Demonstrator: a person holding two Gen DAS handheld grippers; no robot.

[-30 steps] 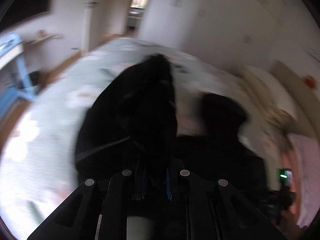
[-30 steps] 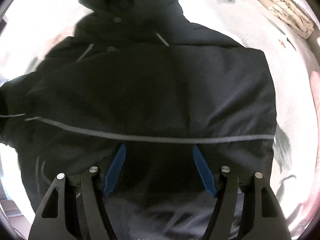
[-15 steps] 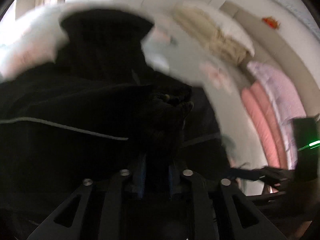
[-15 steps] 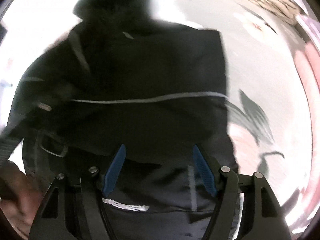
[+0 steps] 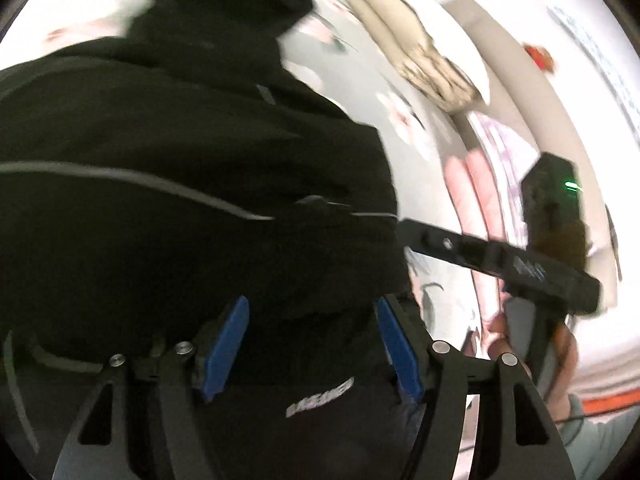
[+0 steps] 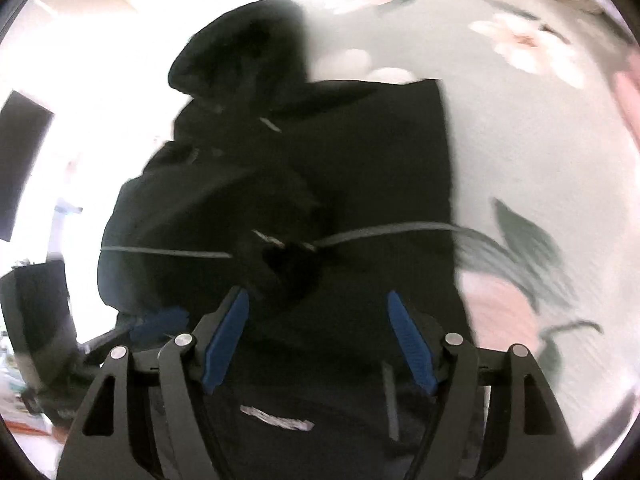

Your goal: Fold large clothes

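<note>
A large black hooded jacket [image 5: 180, 184] with a thin grey stripe lies on a pale floral bedspread [image 5: 360, 72], hood at the far end. A sleeve is folded across its middle, its cuff [image 6: 288, 260] near the stripe. My left gripper [image 5: 312, 332] is open just above the jacket's near hem, blue pads apart, nothing between them. My right gripper [image 6: 316, 320] is open too, over the same hem area of the jacket [image 6: 360, 168]. The right gripper's black body [image 5: 500, 260] shows at the right of the left wrist view.
Beige and white pillows [image 5: 424, 52] lie at the head of the bed, with pink folded bedding [image 5: 476, 184] beside them. The bedspread [image 6: 540, 140] extends bare to the right of the jacket. A dark chair or stand [image 6: 36, 320] is at the left edge.
My left gripper carried the sleeve across the jacket, then opened and let it go; the sleeve now lies folded over the middle. My right gripper stayed open and shifted left over the hem.
</note>
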